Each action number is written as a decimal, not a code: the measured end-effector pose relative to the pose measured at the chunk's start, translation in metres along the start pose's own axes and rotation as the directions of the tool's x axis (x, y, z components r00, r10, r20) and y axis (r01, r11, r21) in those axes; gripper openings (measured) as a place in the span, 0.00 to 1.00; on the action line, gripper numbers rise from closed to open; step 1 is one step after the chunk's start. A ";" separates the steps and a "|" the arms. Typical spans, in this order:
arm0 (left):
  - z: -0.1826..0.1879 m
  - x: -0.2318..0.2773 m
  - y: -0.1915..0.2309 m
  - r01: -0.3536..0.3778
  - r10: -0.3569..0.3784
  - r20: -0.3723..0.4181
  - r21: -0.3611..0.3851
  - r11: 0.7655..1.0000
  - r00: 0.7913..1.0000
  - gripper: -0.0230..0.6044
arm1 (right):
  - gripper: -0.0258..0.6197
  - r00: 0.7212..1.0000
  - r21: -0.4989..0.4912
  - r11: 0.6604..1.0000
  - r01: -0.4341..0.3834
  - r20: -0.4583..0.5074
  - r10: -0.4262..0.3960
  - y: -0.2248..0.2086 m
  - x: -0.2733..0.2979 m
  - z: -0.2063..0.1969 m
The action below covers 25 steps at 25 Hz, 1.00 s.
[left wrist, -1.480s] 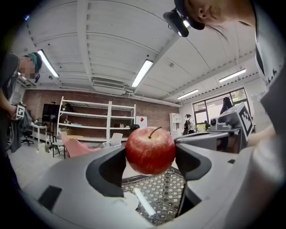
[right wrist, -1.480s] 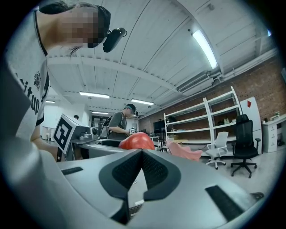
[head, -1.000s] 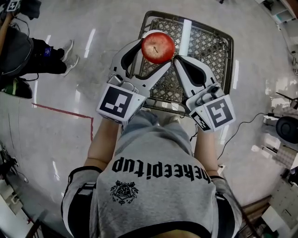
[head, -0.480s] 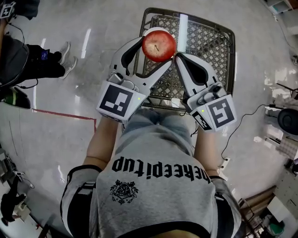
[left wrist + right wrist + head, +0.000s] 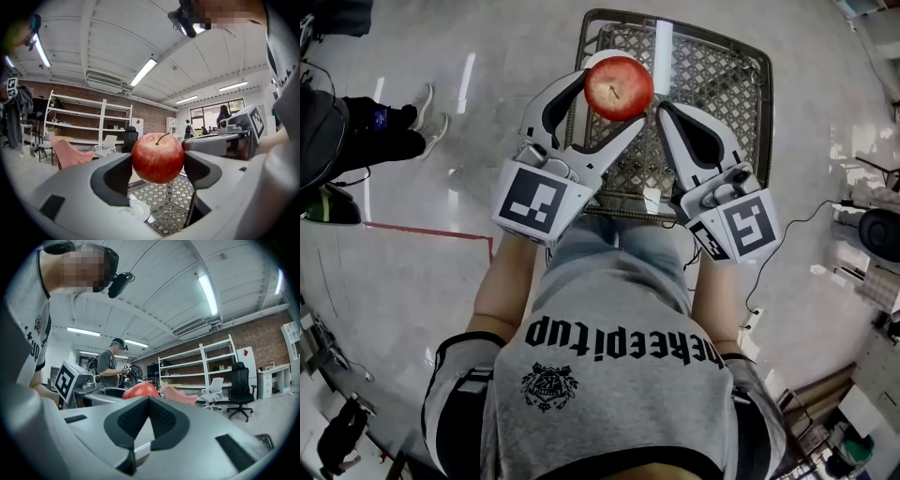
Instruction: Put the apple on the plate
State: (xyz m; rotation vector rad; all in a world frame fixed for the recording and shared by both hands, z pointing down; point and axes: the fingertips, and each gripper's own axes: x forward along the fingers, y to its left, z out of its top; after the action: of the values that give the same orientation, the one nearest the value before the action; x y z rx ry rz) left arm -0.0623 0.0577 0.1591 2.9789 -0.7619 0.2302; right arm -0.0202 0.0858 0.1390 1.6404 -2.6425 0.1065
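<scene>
A red apple (image 5: 619, 86) with a short stem is held high over a metal mesh table (image 5: 727, 84). My left gripper (image 5: 614, 94) is shut on it, one jaw on each side; the left gripper view shows the apple (image 5: 158, 157) pinched between the grey jaws of that gripper (image 5: 158, 164). Under it in that view, a small white plate (image 5: 138, 209) lies on the mesh. In the head view the plate is hidden behind the grippers. My right gripper (image 5: 660, 109) sits just right of the apple, shut and empty, its tips (image 5: 148, 401) meeting; the apple (image 5: 139, 390) peeks over its jaw.
A person's legs and shoes (image 5: 389, 122) are on the glossy floor at the left, near a red tape line (image 5: 422, 230). A cable (image 5: 787, 248) and equipment lie at the right. White shelving (image 5: 197, 366) and office chairs (image 5: 240, 390) stand farther off.
Both grippers and the apple have drifted slightly up and forward over the mesh table. The left gripper's hold on the apple is unchanged. The person at the left has slipped toward the picture's edge.
</scene>
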 end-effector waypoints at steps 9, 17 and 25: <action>-0.003 0.017 0.025 -0.035 0.035 -0.011 -0.018 0.999 0.999 0.65 | 0.05 0.999 0.015 0.999 -0.048 -0.023 0.049 -0.018 0.029 -0.007; -0.015 0.030 0.044 -0.063 0.062 -0.033 -0.033 0.997 0.998 0.65 | 0.05 0.996 0.023 0.997 -0.080 -0.046 0.081 -0.031 0.051 -0.017; -0.025 0.049 0.055 -0.095 0.091 -0.066 -0.061 0.994 0.994 0.65 | 0.05 0.992 0.047 0.993 -0.106 -0.070 0.109 -0.049 0.063 -0.027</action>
State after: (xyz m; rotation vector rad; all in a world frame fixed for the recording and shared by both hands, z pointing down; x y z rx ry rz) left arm -0.0496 -0.0115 0.1930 2.8649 -0.8838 0.2973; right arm -0.0049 0.0096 0.1716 1.4751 -2.6907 0.2230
